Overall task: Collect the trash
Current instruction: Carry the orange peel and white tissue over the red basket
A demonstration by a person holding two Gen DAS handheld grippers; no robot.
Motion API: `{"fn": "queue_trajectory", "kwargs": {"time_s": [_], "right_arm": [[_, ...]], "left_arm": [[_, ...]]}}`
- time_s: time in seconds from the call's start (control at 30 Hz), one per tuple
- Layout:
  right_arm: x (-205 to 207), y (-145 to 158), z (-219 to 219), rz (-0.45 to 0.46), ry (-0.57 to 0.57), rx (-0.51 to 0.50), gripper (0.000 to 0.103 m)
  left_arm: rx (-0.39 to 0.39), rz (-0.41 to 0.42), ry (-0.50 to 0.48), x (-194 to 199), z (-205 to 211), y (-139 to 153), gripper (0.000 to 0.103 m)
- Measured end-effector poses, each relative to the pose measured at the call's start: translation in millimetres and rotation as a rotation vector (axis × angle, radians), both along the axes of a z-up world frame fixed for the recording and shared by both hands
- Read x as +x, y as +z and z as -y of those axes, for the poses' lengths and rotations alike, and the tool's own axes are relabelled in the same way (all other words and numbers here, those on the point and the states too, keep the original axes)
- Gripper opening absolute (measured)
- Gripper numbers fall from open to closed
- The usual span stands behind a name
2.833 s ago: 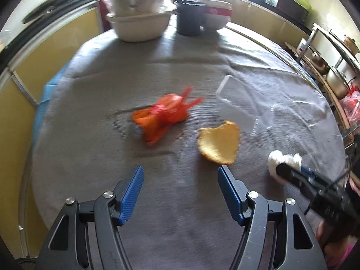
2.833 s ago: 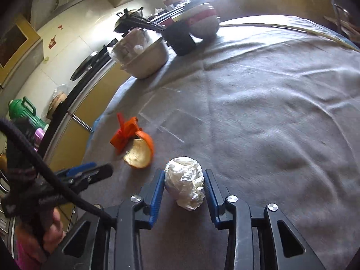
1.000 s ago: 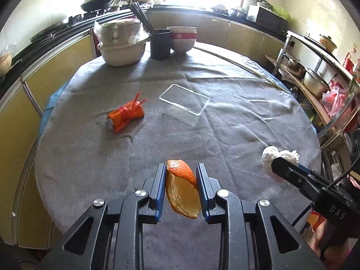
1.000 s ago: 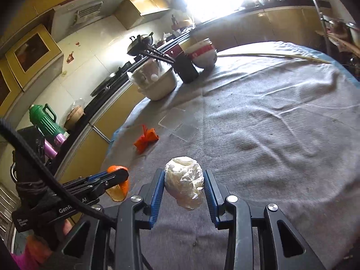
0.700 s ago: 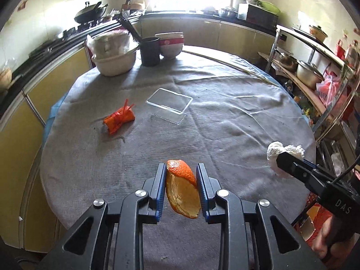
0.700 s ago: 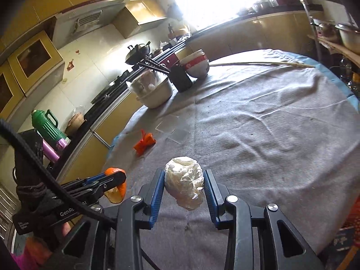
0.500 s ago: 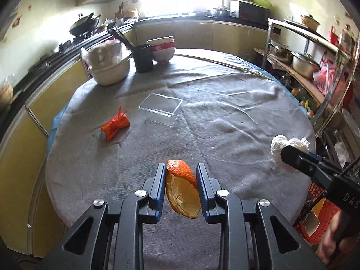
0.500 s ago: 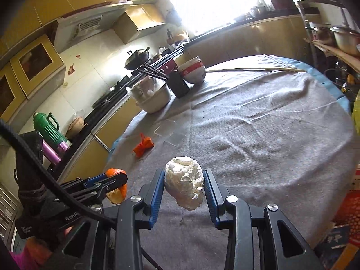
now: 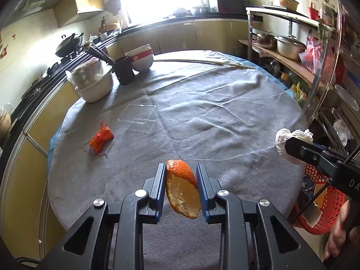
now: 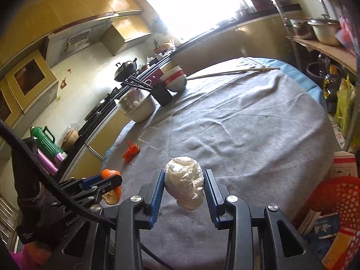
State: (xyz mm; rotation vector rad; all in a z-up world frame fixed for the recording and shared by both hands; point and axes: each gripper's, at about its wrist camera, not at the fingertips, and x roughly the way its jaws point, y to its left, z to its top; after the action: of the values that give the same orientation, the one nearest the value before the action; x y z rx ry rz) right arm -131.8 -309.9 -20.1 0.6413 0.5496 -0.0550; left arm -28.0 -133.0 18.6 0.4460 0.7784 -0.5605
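My left gripper (image 9: 181,191) is shut on an orange peel (image 9: 182,191) and holds it above the near edge of the round grey-clothed table (image 9: 225,117). My right gripper (image 10: 184,191) is shut on a crumpled white tissue ball (image 10: 184,183), held over the table's right edge; the tissue also shows in the left wrist view (image 9: 284,140). An orange plastic wrapper (image 9: 100,139) lies on the table's left side. A clear plastic lid (image 9: 139,117) lies flat past it. A red mesh trash basket (image 10: 339,199) stands on the floor at the right, below the table edge.
A white pot (image 9: 93,83), a black chopstick holder (image 9: 124,69) and stacked bowls (image 9: 140,59) stand at the table's far left. A metal shelf rack with pots (image 9: 290,45) stands at the right. Kitchen counters run behind.
Both grippers have pulled back and risen from the table with their loads. The red basket has come into view at the right. The wrapper and lid have not moved.
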Motion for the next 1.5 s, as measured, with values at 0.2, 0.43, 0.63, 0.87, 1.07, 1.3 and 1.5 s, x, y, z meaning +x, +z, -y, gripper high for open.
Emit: {"fn": "queue_trajectory", "kwargs": {"time_s": [0.2, 0.43, 0.63, 0.87, 1.07, 1.3, 1.5], "right_arm": [[-16.2, -3.5, 12.0, -0.005, -0.025, 0.018, 0.038], [-39.2, -1.4, 26.5, -0.003, -0.073, 0.022, 0.038], [-57.3, -6.9, 40.2, -0.015, -0.116, 0.044, 0.038], [-72.5, -14.3, 50.3, -0.036, -0.145, 0.059, 0.038], [-86.8, -17.3, 57.4, -0.046, -0.175, 0.06, 0.038], [-104.4, -23.8, 68.2, -0.06, -0.215, 0.077, 0.038], [-122.3, -29.0, 76.0, -0.073, -0.247, 0.088, 0.038]], "left_arm": [[0.019, 0.003, -0.037, -8.3, 14.2, -0.7, 0.028], [0.032, 0.014, -0.108, -23.4, 34.2, -0.3, 0.028], [0.047, 0.013, -0.153, -36.0, 49.7, -4.0, 0.028], [0.065, 0.01, -0.201, -48.7, 64.6, -8.2, 0.028], [0.08, 0.006, -0.262, -63.3, 81.4, -12.9, 0.028], [0.097, 0.006, -0.329, -80.8, 100.1, -18.2, 0.028], [0.117, -0.001, -0.391, -96.6, 118.5, -25.2, 0.028]]}}
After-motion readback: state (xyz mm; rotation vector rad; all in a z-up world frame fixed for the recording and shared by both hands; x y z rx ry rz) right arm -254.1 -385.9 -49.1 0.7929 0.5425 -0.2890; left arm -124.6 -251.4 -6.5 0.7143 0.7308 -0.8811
